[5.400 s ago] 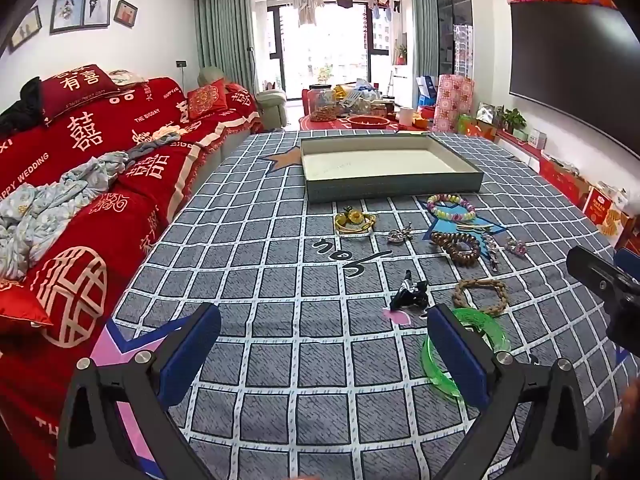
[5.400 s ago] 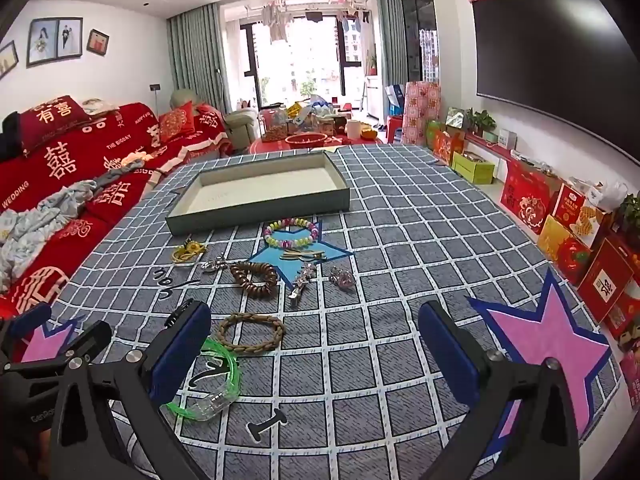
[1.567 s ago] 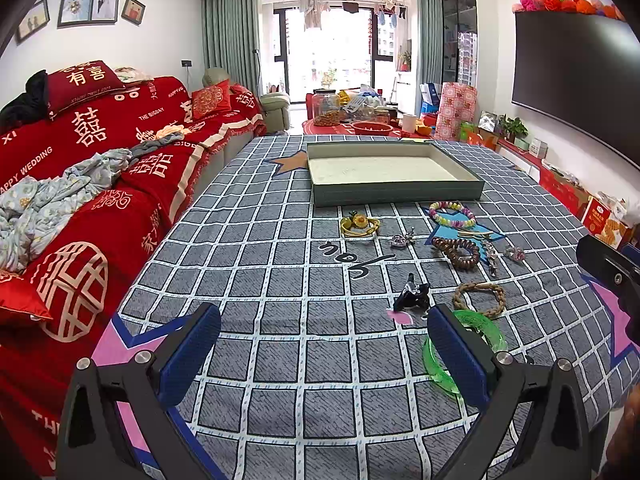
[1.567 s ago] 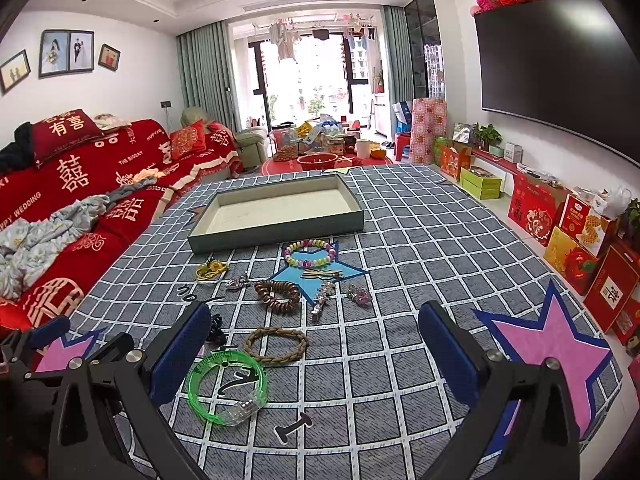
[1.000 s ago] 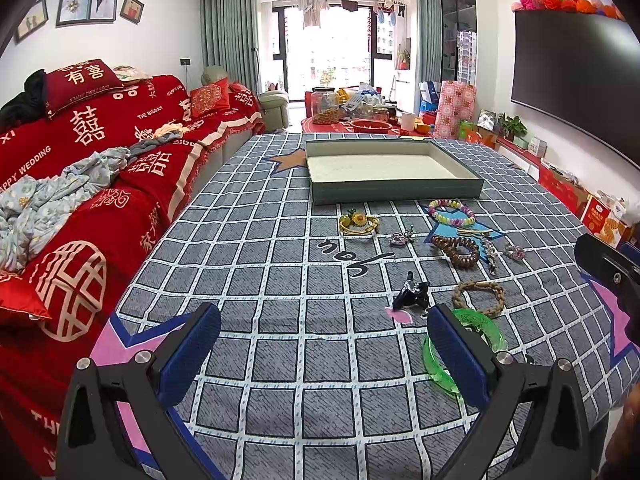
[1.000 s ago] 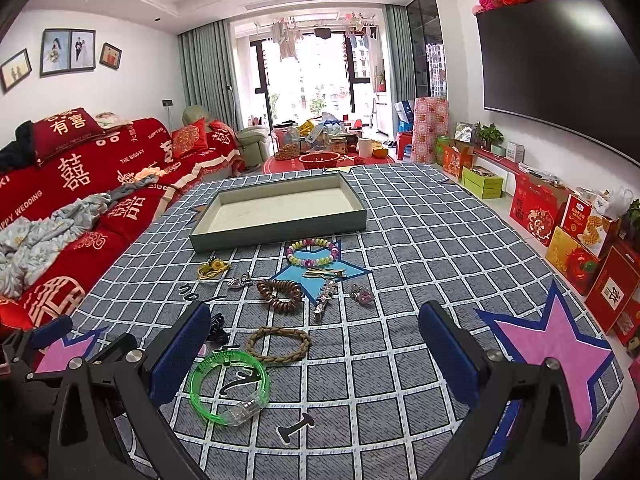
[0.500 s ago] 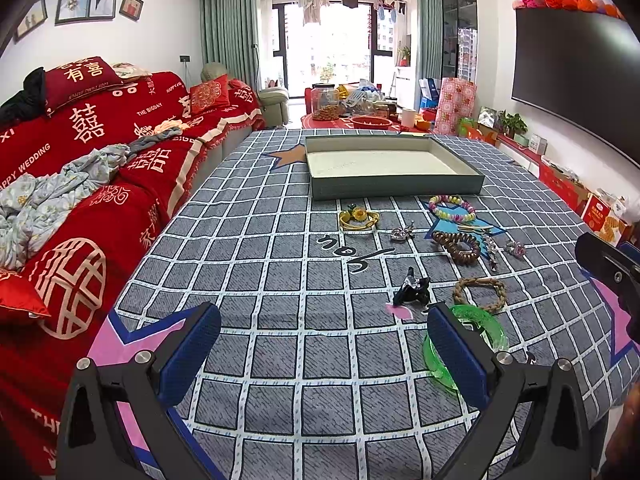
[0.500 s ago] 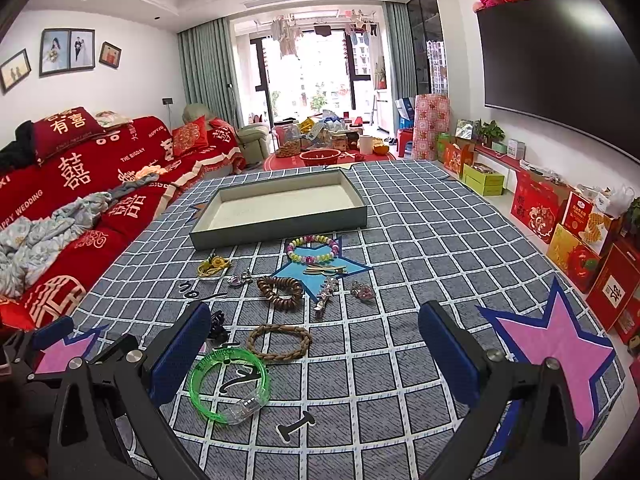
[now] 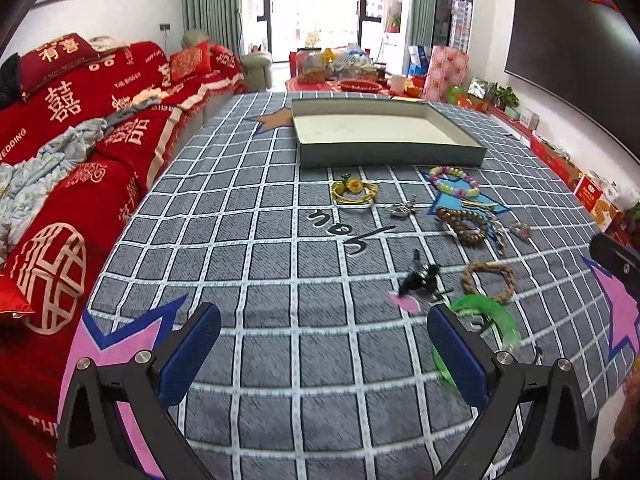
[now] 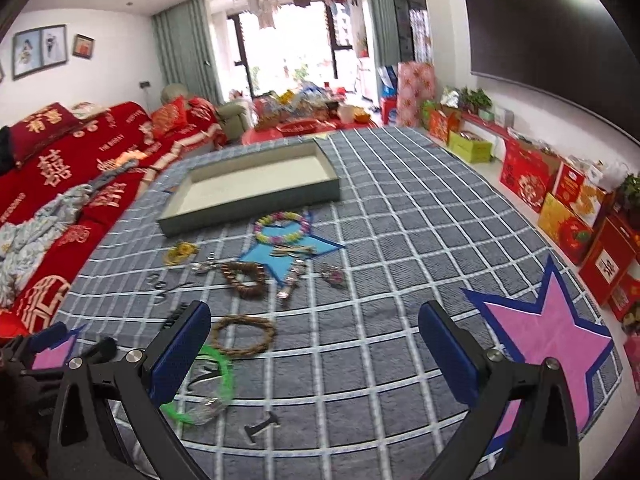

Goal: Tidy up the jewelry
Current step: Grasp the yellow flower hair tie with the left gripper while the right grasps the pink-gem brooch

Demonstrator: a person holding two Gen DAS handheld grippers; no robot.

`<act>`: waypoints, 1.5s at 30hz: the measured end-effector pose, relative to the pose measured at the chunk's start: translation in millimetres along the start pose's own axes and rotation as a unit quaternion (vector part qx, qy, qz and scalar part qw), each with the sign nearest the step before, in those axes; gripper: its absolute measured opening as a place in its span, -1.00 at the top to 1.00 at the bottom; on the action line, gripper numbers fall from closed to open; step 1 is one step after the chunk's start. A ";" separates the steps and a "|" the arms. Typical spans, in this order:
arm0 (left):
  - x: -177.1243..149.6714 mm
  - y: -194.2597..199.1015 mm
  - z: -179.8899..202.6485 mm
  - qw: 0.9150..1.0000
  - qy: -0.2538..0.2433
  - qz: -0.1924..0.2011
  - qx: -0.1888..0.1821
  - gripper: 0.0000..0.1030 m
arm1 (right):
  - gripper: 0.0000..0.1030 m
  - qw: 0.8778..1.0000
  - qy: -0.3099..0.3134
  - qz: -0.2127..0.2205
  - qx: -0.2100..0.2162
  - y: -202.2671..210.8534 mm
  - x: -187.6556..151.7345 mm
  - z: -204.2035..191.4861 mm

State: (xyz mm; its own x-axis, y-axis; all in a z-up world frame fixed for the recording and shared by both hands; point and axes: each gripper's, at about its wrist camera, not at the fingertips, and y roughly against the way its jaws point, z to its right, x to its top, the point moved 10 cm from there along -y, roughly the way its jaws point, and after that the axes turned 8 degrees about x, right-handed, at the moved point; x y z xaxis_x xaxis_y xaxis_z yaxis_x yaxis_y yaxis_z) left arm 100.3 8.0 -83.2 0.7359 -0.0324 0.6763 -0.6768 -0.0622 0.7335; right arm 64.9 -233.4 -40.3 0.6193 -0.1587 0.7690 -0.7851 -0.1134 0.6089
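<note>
Both grippers, left gripper (image 9: pixel 324 340) and right gripper (image 10: pixel 316 334), we hold wide apart, gripping nothing. Jewelry lies loose on the checked woven cloth (image 9: pixel 256 264): green plastic bangle (image 10: pixel 218 376), braided rope ring (image 10: pixel 243 335), pastel bead bracelet (image 10: pixel 283 226). Shallow rectangular tray (image 10: pixel 256 204) holds nothing.

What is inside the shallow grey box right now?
The grey box shows only its bare pale floor; no jewelry is inside. The strip just behind its near wall is hidden, so something small lying there cannot be ruled out.
</note>
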 end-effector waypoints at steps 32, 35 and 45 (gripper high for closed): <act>70.9 -116.6 68.4 0.988 -0.113 -0.076 -0.065 0.52 | 0.73 0.982 0.037 -0.186 -0.014 -123.6 5.9 48.6; 72.2 -113.8 67.7 0.988 -0.103 -0.082 -0.081 0.58 | 0.74 0.981 0.029 -0.190 -0.003 -123.0 7.7 47.5; 110.3 -84.5 54.5 0.990 -0.067 -0.055 -0.114 0.58 | 0.74 0.987 -0.011 -0.147 0.061 -112.0 76.7 38.0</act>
State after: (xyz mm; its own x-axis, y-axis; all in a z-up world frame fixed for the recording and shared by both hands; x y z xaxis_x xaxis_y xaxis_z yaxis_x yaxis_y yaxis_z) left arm 239.6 -44.7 -74.3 0.7912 -0.1708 0.5872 -0.5676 0.1525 0.8091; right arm 200.0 -270.1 -56.9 0.8208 -0.1219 0.5580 -0.5682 -0.2743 0.7758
